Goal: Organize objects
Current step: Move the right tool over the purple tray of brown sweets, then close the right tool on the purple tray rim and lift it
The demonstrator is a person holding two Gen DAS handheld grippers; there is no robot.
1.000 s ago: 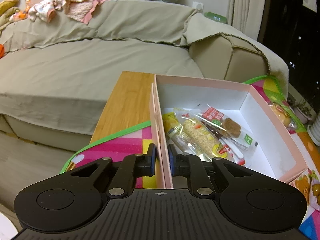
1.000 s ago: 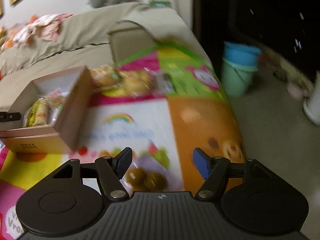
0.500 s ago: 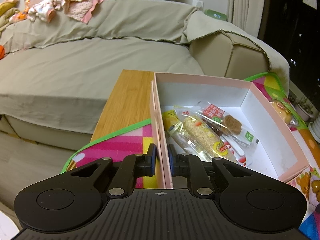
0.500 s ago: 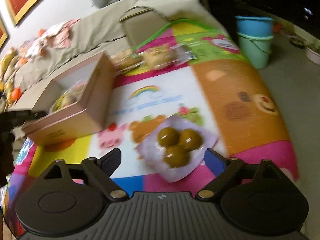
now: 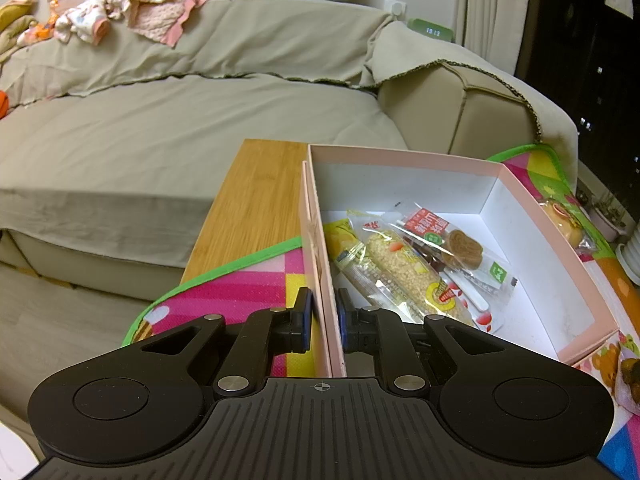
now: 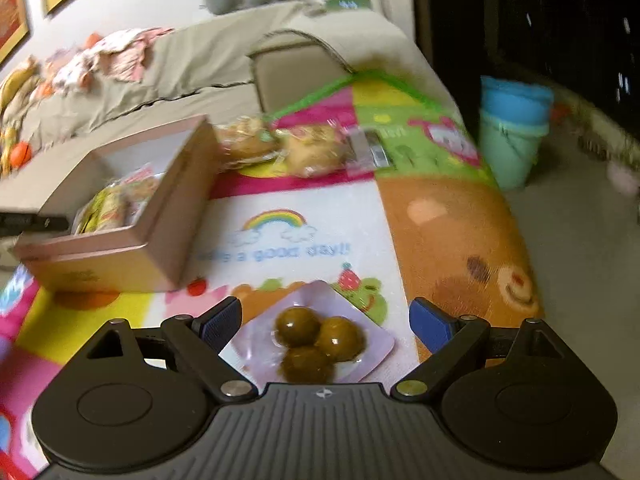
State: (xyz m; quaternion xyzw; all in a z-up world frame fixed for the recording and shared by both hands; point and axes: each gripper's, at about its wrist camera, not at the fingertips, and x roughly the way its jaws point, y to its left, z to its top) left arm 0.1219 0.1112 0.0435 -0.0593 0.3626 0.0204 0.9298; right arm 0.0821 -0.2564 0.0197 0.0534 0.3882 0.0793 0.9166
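Two grippers: my left gripper (image 5: 322,314) has its jaws clamped on the near wall of the pink box (image 5: 520,200) on the counter (image 5: 256,196); my right gripper (image 6: 326,320) jaws, just widened, straddle the pouch of green balls (image 6: 312,340) without touching.

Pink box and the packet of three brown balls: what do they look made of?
Pink box: looks like matte paperboard, with thin straight walls, crisp folded corners and a white inside. Packet of three brown balls: seemingly clear glossy plastic film, since the balls show through and highlights sit on it; blur leaves the finish uncertain.
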